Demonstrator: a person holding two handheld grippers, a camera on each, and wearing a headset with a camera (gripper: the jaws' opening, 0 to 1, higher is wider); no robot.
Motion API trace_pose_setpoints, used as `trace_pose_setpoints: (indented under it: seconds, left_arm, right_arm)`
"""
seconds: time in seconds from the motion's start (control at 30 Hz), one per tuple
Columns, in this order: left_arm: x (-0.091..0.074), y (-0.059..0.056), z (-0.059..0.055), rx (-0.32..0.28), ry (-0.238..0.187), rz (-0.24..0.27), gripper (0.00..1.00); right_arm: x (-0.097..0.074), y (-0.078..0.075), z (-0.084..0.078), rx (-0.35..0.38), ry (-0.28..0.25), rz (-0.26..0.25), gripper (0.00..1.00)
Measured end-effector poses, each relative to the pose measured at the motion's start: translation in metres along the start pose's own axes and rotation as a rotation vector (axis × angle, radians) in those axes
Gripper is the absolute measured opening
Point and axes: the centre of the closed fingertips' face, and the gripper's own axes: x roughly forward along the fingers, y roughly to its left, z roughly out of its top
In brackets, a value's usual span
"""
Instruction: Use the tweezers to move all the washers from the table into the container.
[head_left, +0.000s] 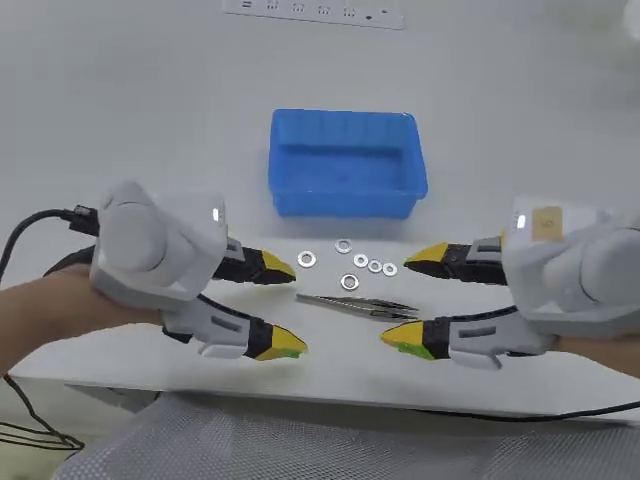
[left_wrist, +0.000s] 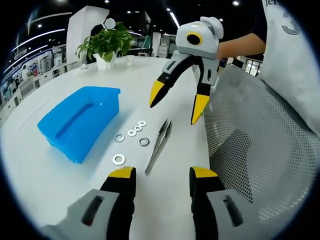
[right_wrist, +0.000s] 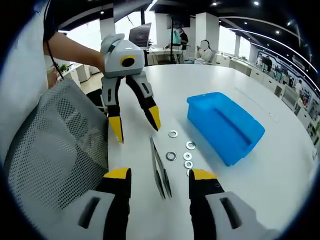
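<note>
Both tongs are released, their yellow-tipped jaws spread wide and holding nothing. The left tongs (head_left: 290, 305) and right tongs (head_left: 400, 298) are held low over the white desk (head_left: 150, 120), pointing toward each other from opposite sides. The tweezers (head_left: 355, 303) lie flat on the desk between them, touched by neither. Six washers (head_left: 360, 261) rest on the desk just beyond the tweezers, loosely scattered and apart from one another. One of them (head_left: 349, 283) lies nearest the tweezers. Behind the washers stands the blue container (head_left: 345, 200), open-topped and clear of them. A grey mesh chair back (head_left: 300, 440) sits at the desk's near edge.
</note>
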Motion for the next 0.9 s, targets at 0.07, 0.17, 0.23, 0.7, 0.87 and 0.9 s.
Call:
trace_pose_setpoints:
  seconds: [0.07,0.17,0.23,0.7,0.87,0.9]
  left_arm:
    - [0.003,0.0,-0.002,0.005,0.014,-0.01,0.45]
    - [0.006,-0.001,-0.002,0.013,0.024,-0.023,0.44]
    - [0.007,0.0,-0.001,0.018,0.023,-0.028,0.42]
    - [0.014,0.005,0.004,0.126,0.086,-0.075,0.3]
    - [0.016,0.009,0.004,0.176,0.113,-0.063,0.24]
    - [0.016,0.009,0.004,0.183,0.116,-0.066,0.23]
  right_arm:
    - [0.006,0.0,-0.001,-0.002,0.009,0.015,0.44]
    - [0.012,0.002,-0.004,-0.018,0.035,0.038,0.43]
    - [0.015,0.003,-0.007,-0.02,0.055,0.057,0.41]
    - [0.026,0.001,-0.017,-0.083,0.138,0.108,0.27]
    - [0.028,0.002,-0.02,-0.101,0.161,0.123,0.21]
    - [0.028,0.002,-0.021,-0.103,0.164,0.129,0.2]
